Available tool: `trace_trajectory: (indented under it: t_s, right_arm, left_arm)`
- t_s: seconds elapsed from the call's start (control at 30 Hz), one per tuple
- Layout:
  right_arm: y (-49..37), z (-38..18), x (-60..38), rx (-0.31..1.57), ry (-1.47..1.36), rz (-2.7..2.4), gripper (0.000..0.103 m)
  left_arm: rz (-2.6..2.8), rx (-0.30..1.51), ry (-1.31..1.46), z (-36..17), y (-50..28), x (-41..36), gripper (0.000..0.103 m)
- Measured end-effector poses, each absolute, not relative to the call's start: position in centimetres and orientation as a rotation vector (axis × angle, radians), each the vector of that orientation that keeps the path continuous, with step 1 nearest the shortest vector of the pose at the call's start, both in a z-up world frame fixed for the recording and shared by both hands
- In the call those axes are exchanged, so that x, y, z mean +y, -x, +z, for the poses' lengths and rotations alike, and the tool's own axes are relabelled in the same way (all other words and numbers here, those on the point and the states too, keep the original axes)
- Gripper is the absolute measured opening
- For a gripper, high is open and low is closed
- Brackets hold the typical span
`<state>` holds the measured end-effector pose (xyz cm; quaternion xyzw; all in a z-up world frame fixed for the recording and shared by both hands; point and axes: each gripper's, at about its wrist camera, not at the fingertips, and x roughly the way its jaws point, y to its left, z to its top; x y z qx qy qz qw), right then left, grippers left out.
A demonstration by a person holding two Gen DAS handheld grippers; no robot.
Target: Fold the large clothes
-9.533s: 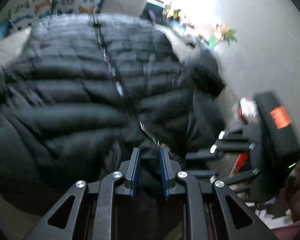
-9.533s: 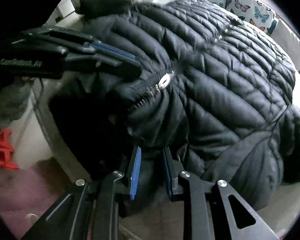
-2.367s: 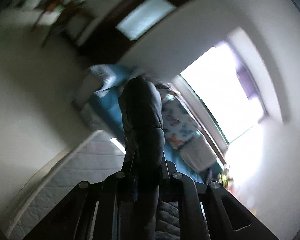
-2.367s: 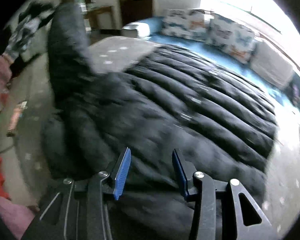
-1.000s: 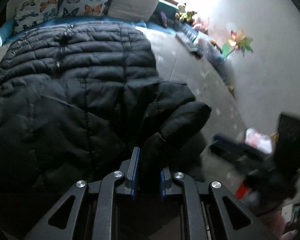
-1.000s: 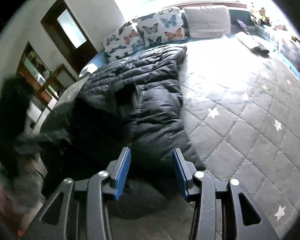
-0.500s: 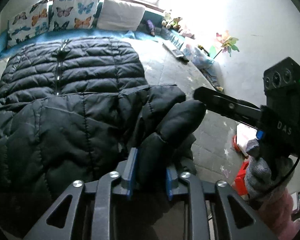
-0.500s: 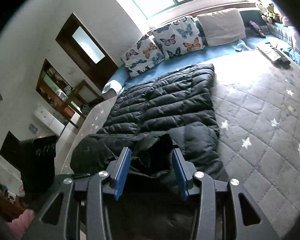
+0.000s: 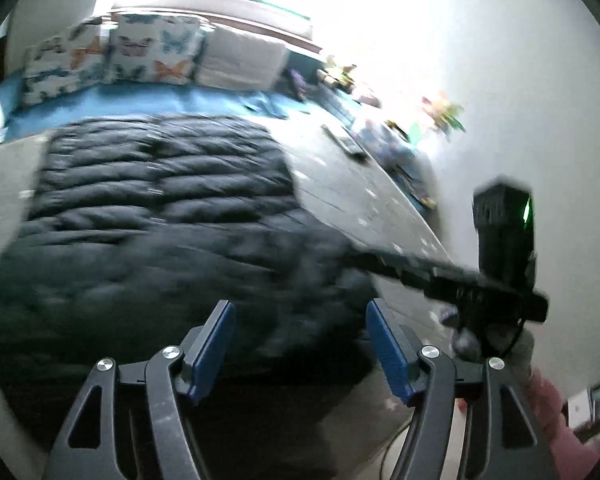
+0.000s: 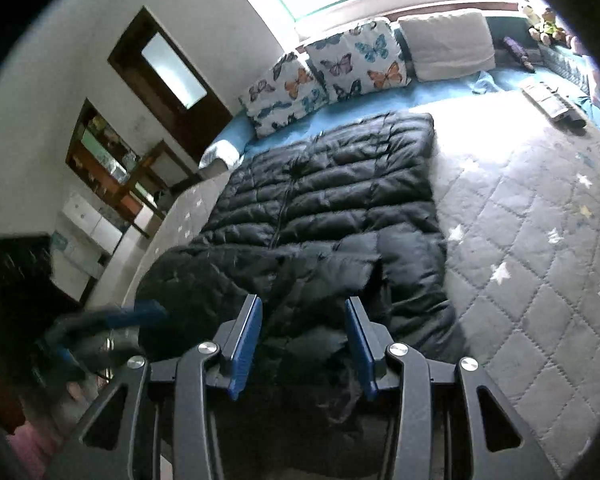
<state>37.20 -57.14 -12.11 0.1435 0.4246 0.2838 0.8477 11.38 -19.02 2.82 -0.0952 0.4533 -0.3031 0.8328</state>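
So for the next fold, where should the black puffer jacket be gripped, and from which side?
Probably the near edge of the black puffer jacket, where sleeve and hem lie bunched. Both the left gripper and right gripper hang open just above it, so come from the near side, pinching thick folds.

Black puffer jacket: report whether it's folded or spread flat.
Partly folded. The black puffer jacket lies on the grey quilt, its near end doubled over; the far part lies flat.

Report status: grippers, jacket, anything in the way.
Left hand-held gripper open, empty. Right hand-held gripper open, empty. Black jacket flat on the mattress, near end folded over. Nothing blocking.
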Motion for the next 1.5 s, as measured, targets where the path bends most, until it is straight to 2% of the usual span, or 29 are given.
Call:
trace_trajectory:
  t_s: [0.1, 0.17, 0.27, 0.5, 0.63, 0.8, 0.9, 1.13, 1.3, 1.43, 1.47, 1.5]
  right_arm:
    - [-37.4, -13.3, -55.6, 0.920, -0.248, 0.581, 0.044]
    - [-37.4, -13.8, -55.1, 0.925, -0.227, 0.568, 0.028]
    - [-37.3, -14.0, -54.2, 0.924, -0.191, 0.567, 0.018]
    - [-36.9, -12.6, -54.8, 0.876, -0.154, 0.487, 0.019]
    - [-37.0, -13.5, -56.2, 0.917, -0.214, 0.484, 0.027]
    - [-36.8, -14.6, -56.3, 0.954, -0.231, 0.495, 0.030]
    - [-36.8, -14.7, -55.9, 0.956, -0.233, 0.503, 0.042]
    - [-36.5, -14.0, -56.1, 0.913, -0.164, 0.446, 0.046]
    - [-37.1, -14.1, -56.5, 0.899, -0.176, 0.426, 0.046]
    - [-38.1, -14.8, -56.1, 0.921, -0.207, 0.464, 0.046]
    - [-38.1, -14.8, -55.7, 0.915, -0.196, 0.487, 0.041]
    - [-37.9, -14.4, -55.3, 0.895, -0.173, 0.491, 0.032]
  left_arm:
    - [-0.522, 0.939, 0.212, 4.0, -12.2, -12.7, 0.073]
    - [-0.423, 0.918, 0.205, 4.4, -12.6, -9.0, 0.073]
    - [-0.263, 0.921, 0.201, 3.4, -14.3, -3.0, 0.073]
    - [-0.221, 1.026, 0.313, -2.8, -15.9, 4.1, 0.070]
    - [-0.259, 1.027, 0.320, -5.4, -15.0, 3.6, 0.069]
    - [-0.267, 0.993, 0.222, -6.1, -13.2, 0.8, 0.069]
    - [-0.261, 0.988, 0.166, -6.2, -12.3, -0.9, 0.069]
    - [-0.248, 0.953, 0.088, -3.8, -11.6, -2.8, 0.069]
    - [-0.313, 0.906, 0.147, -1.1, -11.3, -2.4, 0.069]
    - [-0.349, 0.935, 0.123, -1.3, -12.8, -4.1, 0.069]
    - [-0.364, 0.952, 0.123, -1.7, -13.3, -4.7, 0.069]
    - [-0.389, 0.969, 0.125, -2.2, -13.6, -5.3, 0.068]
